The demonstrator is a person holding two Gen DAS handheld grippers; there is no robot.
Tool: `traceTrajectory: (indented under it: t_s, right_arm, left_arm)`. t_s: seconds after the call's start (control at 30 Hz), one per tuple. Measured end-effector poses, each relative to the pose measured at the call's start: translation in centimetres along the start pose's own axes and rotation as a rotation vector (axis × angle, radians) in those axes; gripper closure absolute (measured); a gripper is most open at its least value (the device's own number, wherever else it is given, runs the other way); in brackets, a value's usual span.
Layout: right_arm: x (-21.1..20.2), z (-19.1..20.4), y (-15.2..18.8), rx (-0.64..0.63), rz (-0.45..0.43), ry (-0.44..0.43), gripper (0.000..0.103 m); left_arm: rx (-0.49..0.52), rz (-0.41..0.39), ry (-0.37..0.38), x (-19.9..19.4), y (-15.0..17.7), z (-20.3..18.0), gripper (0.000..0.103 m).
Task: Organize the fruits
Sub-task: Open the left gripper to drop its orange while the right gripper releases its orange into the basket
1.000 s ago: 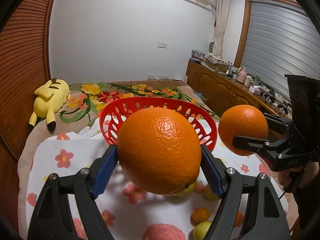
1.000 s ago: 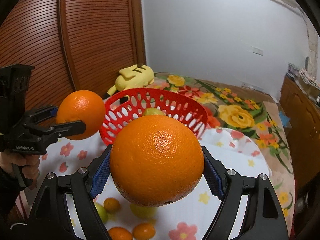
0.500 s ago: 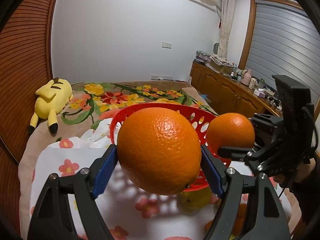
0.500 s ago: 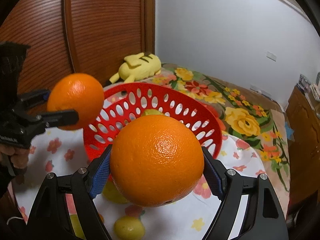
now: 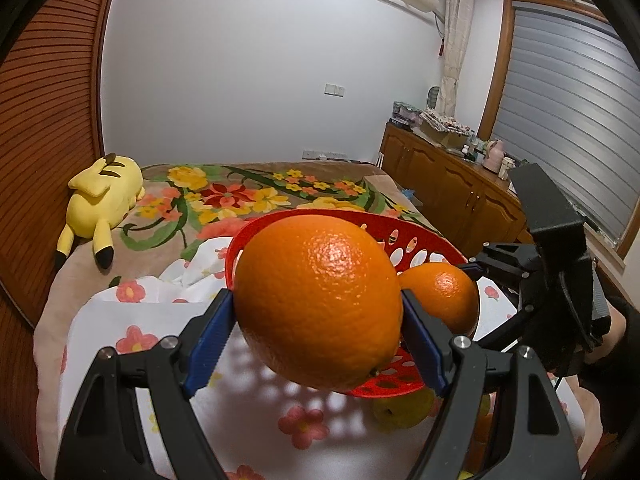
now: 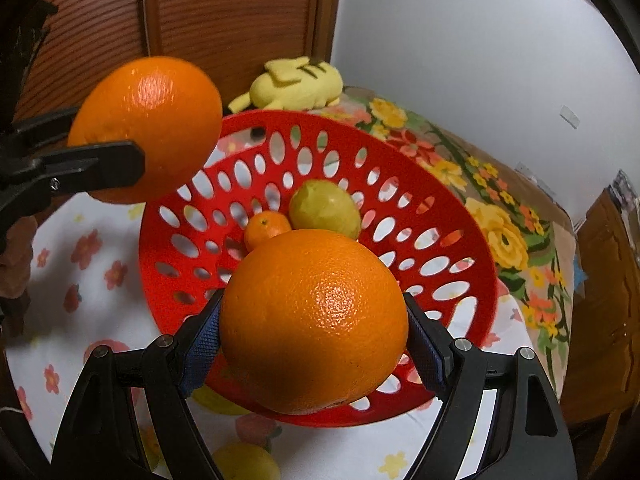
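Each gripper [image 5: 318,312] [image 6: 314,320] clamps one orange [image 5: 320,300] [image 6: 316,316].

A large round orange [image 5: 318,304] was clamped between the blue-padded left gripper [image 5: 318,324]; beyond it a red perforated plastic basket [image 5: 416,240] was seen, with a smaller orange [image 5: 444,296] gripped by the black right gripper [image 5: 472,276].

Counts:
- Big oranges: 2, first [image 6: 314,320], second [image 6: 148,128].
- Basket [image 6: 472,240]: 1, red.
- Fruit inside it: 2, small orange [image 6: 266,230] and one yellow-green fruit [image 6: 324,208].
- Yellow-green fruit on the cloth [image 6: 60,240] outside the basket: at least 2, one [image 6: 246,462] and another [image 6: 218,400]; others partly hidden.
- Grippers: 2, right gripper [image 6: 314,344], left gripper [image 5: 318,316].
- Plush toy [image 5: 102,196]: 1.
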State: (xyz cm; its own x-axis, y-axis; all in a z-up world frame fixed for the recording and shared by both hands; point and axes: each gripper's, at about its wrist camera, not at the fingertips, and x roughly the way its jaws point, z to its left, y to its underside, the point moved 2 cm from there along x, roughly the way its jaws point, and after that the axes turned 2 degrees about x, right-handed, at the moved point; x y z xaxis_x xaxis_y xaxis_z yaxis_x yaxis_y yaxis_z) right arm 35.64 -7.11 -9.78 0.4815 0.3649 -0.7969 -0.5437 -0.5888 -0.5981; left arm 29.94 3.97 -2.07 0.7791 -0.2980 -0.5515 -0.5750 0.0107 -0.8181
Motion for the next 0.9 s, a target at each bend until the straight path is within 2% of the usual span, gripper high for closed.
traceTrajectory:
  t_s: [0.47,0.57,0.7,0.83,0.9]
  right_arm:
    - [2.5,-0.2,-0.3,-0.011,0.094,-0.010,0.019]
    - [2.9,-0.1,-0.3,-0.028,0.106,0.016,0.019]
    - [3.3,0.1,-0.6,-0.028,0.121,-0.005,0.019]
    - [3.5,-0.2,-0.9,-0.017,0.113,0.004,0.018]
    - [2.8,-0.4,-1.5,-0.006,0.075,0.015,0.014]
  left_arm:
    - [-0.008,0.028,-0.012,1.1,0.4,0.5,0.023]
    - [-0.009,0.029,-0.012,1.2,0.5,0.5,0.023]
    - [-0.011,0.034,-0.007,1.4,0.5,0.4,0.023]
    - [-0.006,0.035,-0.006,1.4,0.5,0.4,0.023]
    - [-0.006,0.037,-0.007,1.5,0.5,0.3,0.023]
